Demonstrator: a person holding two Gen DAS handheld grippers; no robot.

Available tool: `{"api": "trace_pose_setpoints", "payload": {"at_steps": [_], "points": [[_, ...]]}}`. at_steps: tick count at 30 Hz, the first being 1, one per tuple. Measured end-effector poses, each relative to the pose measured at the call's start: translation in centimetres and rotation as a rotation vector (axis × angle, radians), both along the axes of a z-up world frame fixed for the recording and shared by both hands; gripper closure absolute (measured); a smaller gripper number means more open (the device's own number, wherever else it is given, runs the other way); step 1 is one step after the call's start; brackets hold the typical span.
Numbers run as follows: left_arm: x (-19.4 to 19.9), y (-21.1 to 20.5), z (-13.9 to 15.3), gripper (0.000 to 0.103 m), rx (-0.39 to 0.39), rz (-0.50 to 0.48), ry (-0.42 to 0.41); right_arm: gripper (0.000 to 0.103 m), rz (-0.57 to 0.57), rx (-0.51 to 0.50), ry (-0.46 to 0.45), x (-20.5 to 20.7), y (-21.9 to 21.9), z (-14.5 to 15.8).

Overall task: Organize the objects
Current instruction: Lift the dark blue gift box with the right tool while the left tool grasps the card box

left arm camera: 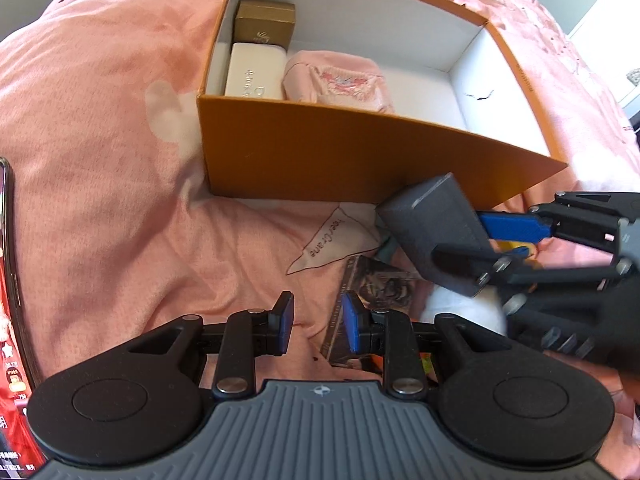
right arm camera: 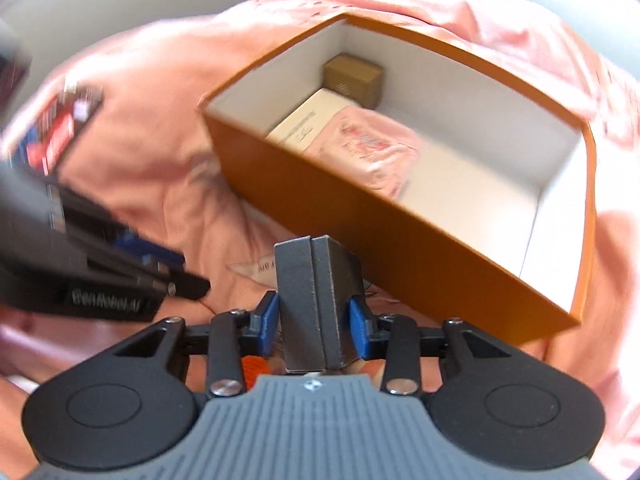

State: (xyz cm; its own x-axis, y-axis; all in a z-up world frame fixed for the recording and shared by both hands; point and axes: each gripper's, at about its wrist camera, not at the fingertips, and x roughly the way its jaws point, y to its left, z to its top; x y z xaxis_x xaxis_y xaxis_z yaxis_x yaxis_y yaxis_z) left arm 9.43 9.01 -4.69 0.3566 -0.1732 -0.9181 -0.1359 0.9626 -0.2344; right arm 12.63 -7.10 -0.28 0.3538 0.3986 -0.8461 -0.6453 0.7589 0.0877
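Note:
An open orange box (left arm camera: pixel 320 152) with white inner walls lies on a pink bedspread. Inside it are a gold box (left arm camera: pixel 265 24), a white case (left arm camera: pixel 254 70) and a pink pouch (left arm camera: pixel 336 80). My right gripper (right arm camera: pixel 314 322) is shut on a dark grey box (right arm camera: pixel 316 300) and holds it just in front of the orange box's near wall (right arm camera: pixel 360 216). The grey box (left arm camera: pixel 436 232) also shows in the left wrist view at the right. My left gripper (left arm camera: pixel 316 322) is open and empty, low over the bedspread, above a dark booklet (left arm camera: pixel 376 292).
A phone (left arm camera: pixel 12 320) with a lit red screen lies at the left edge. A white triangular label (left arm camera: pixel 340 240) is sewn on the bedspread (left arm camera: pixel 100 140). A white item (left arm camera: pixel 468 312) lies under the right gripper. A blurred red and black packet (right arm camera: pixel 60 124) lies at left.

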Motion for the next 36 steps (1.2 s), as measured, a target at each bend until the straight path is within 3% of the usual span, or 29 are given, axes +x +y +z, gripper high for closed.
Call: {"api": "trace_pose_setpoints", "payload": {"at_steps": [5,10,15,18,22,25,36], "points": [[0.2,-0.4,0.3,0.068,-0.036,-0.046,-0.001,0.064,-0.141,0.181,0.149,1.9,-3.8,1.1],[0.2,-1.8,0.5,0.063,-0.053,-0.121,-0.005,0.065,-0.237,0.282,0.246,2.8,-6.9,1.4],[0.8,-3.2,-0.4,0.058,0.001,-0.141,0.001,0.067,-0.301,0.347,0.303,3.2,-8.8,1.2],[1.6,-3.8,-1.6,0.045,0.004,-0.153,0.004,0.067,-0.316,0.359,0.317,3.3,-9.1,0.9],[2.3,-5.9,-2.6,0.035,0.098,-0.247,0.007,0.067,-0.320,0.331,0.282,3.3,-8.5,0.9],[2.9,-6.9,-3.7,0.034,0.134,-0.284,0.039,0.067,-0.332,0.271,0.225,3.4,-8.0,1.0],[4.0,-7.5,-6.2,0.031,0.124,-0.293,0.112,0.066,-0.301,0.287,0.300,4.7,-6.9,-1.3]]}}
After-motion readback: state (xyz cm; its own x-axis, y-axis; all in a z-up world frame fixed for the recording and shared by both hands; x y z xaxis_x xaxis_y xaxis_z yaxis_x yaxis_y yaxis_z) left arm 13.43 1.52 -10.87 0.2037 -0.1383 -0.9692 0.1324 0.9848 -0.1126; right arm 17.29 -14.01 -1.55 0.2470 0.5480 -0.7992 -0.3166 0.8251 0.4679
